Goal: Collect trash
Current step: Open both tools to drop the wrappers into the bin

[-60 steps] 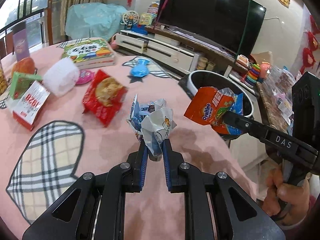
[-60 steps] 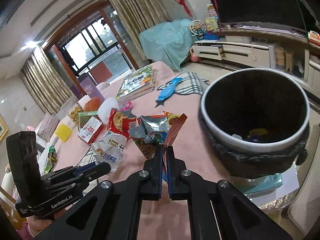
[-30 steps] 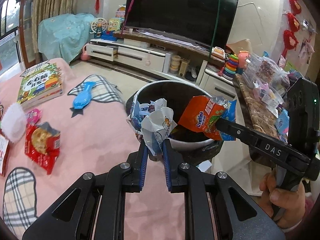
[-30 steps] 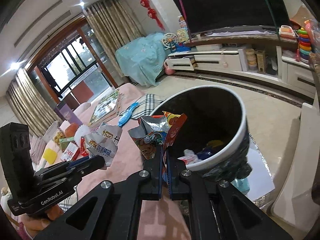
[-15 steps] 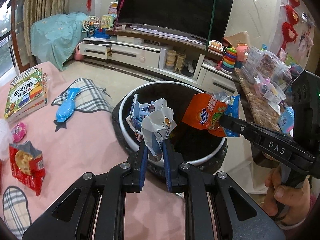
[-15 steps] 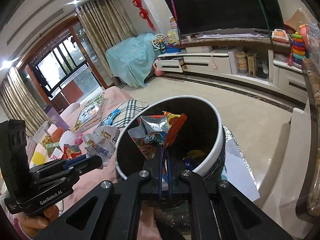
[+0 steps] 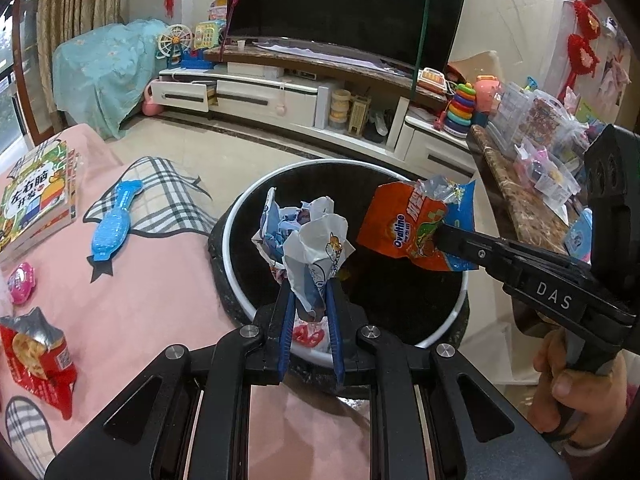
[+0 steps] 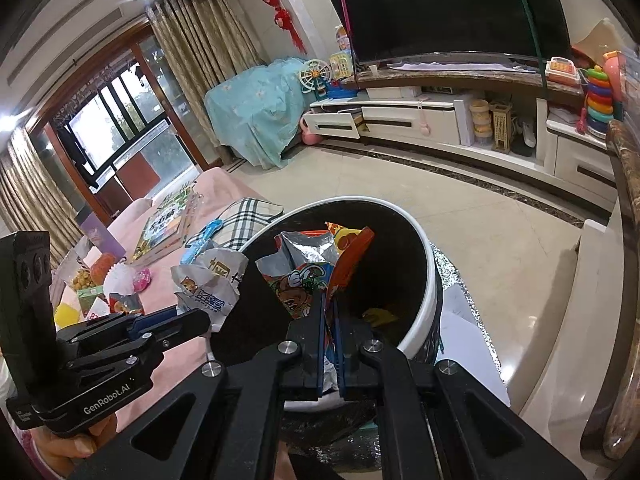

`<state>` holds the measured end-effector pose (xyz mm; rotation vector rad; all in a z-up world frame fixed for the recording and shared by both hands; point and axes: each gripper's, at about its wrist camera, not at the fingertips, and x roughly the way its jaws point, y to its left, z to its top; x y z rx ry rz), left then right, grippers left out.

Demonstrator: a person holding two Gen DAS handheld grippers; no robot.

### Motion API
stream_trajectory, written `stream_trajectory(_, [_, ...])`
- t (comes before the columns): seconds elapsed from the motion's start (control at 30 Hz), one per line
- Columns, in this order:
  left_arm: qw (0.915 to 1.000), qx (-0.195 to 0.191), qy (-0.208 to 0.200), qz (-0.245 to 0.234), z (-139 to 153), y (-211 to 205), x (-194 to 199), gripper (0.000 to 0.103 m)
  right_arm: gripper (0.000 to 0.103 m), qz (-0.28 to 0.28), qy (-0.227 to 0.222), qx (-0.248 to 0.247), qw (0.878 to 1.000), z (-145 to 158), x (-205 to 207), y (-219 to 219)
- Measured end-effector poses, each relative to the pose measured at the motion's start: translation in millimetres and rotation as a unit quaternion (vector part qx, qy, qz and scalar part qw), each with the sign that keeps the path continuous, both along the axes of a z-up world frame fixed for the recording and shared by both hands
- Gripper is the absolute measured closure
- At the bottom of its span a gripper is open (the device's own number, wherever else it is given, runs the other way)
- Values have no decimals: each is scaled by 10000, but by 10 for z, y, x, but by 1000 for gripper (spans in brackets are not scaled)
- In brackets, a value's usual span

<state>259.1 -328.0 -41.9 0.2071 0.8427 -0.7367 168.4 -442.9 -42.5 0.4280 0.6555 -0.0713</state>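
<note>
My left gripper (image 7: 310,280) is shut on a crumpled white and blue wrapper (image 7: 304,240) and holds it above the near rim of the black trash bin with a white rim (image 7: 240,208). My right gripper (image 8: 329,300) is shut on an orange Ovaltine snack bag (image 8: 316,272), held over the bin's opening (image 8: 420,240). That bag (image 7: 412,224) and the right gripper (image 7: 444,236) show at the right of the left wrist view. The left gripper (image 8: 204,320) and its wrapper (image 8: 212,284) show at the left of the right wrist view. Some trash lies inside the bin.
A pink tablecloth (image 7: 140,300) carries a red snack bag (image 7: 38,356), a blue fish-shaped toy (image 7: 114,224), a pink round item (image 7: 22,278) and a picture book (image 7: 34,196). A TV stand (image 7: 300,96) and a marble counter (image 7: 516,200) stand beyond the bin.
Both grippers have moved from over the table toward the bin with their wrappers still held. The bin now lies right under both of them.
</note>
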Motion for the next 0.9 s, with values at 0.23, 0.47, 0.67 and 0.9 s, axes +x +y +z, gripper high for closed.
stream_trajectory(0.23, [9999,87,55,-36,-59,-73,67,88,96,55,128,-9,9999,-50,73,-11])
stream_trajectory(0.47, [9999,102,82,-55,-62,-123,112,84,95,48,175,-50,9998,-42,119,-45])
stream_trajectory(0.67, [9999,105,-21,39,-22,-102,97,62,92,29,195,-30,9998,-30,150,-59])
stream_trajectory(0.9, [9996,-37,-42,264,13,112,49,46,45,-82,108,-50,9999,9,107,-82])
